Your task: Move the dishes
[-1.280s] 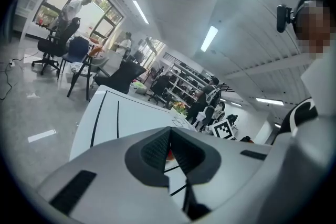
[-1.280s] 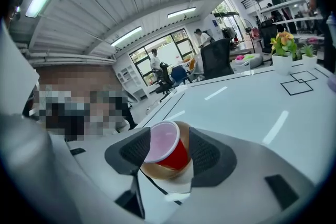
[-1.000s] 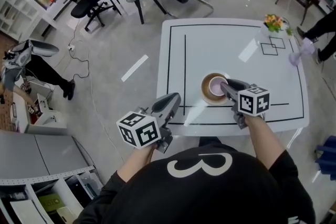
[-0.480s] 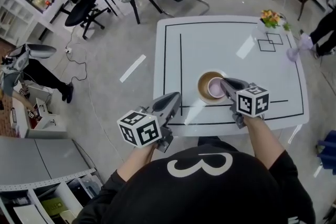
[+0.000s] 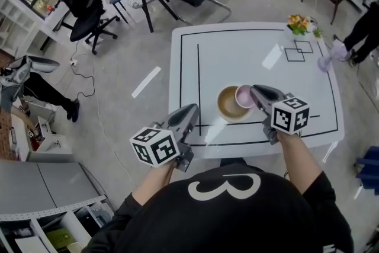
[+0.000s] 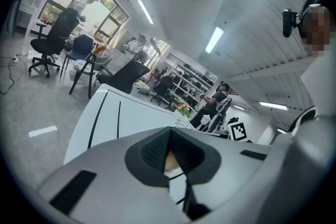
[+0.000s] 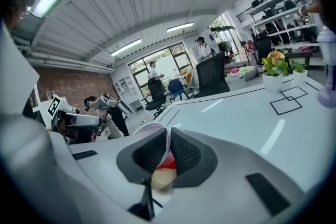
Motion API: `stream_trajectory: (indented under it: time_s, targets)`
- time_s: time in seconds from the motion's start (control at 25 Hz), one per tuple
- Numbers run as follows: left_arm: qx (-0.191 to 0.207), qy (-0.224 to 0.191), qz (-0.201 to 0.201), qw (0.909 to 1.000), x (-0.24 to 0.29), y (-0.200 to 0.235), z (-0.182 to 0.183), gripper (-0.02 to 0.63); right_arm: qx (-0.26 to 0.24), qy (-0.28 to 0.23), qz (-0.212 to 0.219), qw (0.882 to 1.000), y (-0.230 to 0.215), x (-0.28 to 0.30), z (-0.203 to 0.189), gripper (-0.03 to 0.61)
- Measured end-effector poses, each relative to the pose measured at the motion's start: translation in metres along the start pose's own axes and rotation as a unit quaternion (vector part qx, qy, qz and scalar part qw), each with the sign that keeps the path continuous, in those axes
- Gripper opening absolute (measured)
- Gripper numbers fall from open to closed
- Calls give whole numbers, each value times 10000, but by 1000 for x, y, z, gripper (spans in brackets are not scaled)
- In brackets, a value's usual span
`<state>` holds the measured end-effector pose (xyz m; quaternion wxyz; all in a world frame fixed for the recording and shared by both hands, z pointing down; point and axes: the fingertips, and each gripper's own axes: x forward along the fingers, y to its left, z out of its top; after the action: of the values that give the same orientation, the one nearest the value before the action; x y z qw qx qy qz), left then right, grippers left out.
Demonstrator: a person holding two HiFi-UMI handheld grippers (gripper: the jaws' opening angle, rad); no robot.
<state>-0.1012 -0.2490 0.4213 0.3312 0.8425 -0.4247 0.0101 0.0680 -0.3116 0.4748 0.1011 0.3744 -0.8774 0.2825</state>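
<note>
Pale pink round bowl (image 5: 244, 96): small, thin-walled and glossy. It sits at the 3 o'clock edge of the tan round plate (image 5: 227, 105); whether it touches the plate I cannot tell.
Plate spot: on the white table with black lines (image 5: 249, 56), toward its 6 o'clock edge.
Right gripper (image 5: 254, 92): jaws have just been closing and are nipped nearly together on the bowl's rim, with the thin wall between the pads.
Left gripper (image 5: 191, 109): jaws together with nothing in them. It hangs off the table's 7 o'clock corner, well apart from the plate.
Step in hand: by my read, the bowl is grasped and its lift off the plate is starting.
Next move: probably carry the bowl clear, keep it level and set it on bare table. The plate remains to be moved.
Risk: a pinch on so thin a rim may let the bowl swing or slip.
</note>
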Motion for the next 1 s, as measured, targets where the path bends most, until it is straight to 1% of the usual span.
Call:
stream_trajectory:
  time_s: [0.28, 0.52, 0.68, 0.84, 1.0]
  targets:
    - [-27, 23, -124, 9999, 13, -3, 4, 3, -167, -181, -281, 9993, -17, -9, 24, 37]
    - [-28, 46, -171, 9998, 21, 1, 10, 3, 33, -228, -696, 9973, -48, -12, 32, 38]
    - [-24, 74, -160, 9998, 29, 7, 16, 3, 129, -169, -962, 9951, -75, -8, 31, 38]
    - [-54, 100, -143, 9998, 37, 14, 18, 3, 386, -79, -1201, 9920, -98, -2, 20, 38]
    - [-90, 167, -153, 9997, 42, 18, 16, 3, 450, 49, -1375, 9895, -113, 3, 12, 40]
